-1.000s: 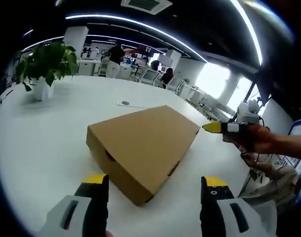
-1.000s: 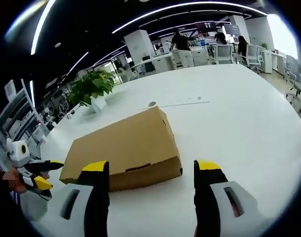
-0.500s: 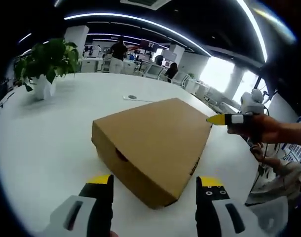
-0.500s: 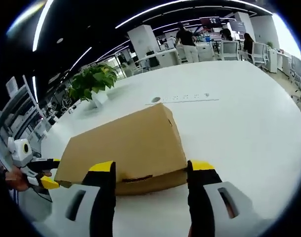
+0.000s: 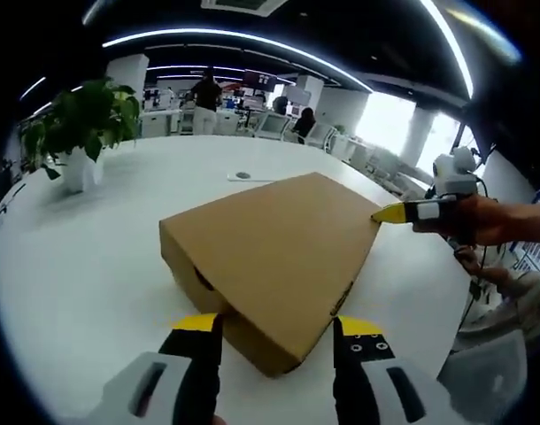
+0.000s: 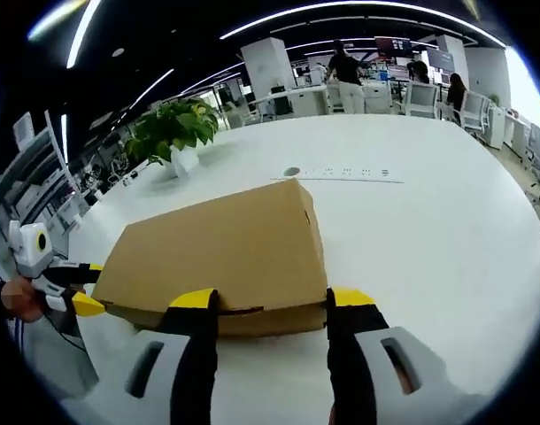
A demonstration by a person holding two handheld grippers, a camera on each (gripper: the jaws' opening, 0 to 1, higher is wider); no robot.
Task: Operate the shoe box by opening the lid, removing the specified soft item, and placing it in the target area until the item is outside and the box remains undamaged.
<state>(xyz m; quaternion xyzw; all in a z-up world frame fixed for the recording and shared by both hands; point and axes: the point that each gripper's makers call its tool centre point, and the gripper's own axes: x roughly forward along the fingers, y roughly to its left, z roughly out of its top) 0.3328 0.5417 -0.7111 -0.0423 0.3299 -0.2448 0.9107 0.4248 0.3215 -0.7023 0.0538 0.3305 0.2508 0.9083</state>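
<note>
Closed shoe box (image 5: 270, 248) on the round table (image 5: 84, 266), left gripper (image 5: 274, 329) at the box's near corner, right gripper (image 6: 268, 301) at another edge of the box, potted plant (image 5: 75, 124) on the table behind the box, strip of sockets (image 6: 341, 174) beyond the box's far corner

The left gripper view is looking from low and close at one corner of the closed cardboard shoe box (image 5: 274, 248), facing across the white table (image 5: 93, 257) toward a potted plant (image 5: 75, 133). The right gripper view is facing the box's long side, equally near. Both are sharing the box, table and plant.
</note>
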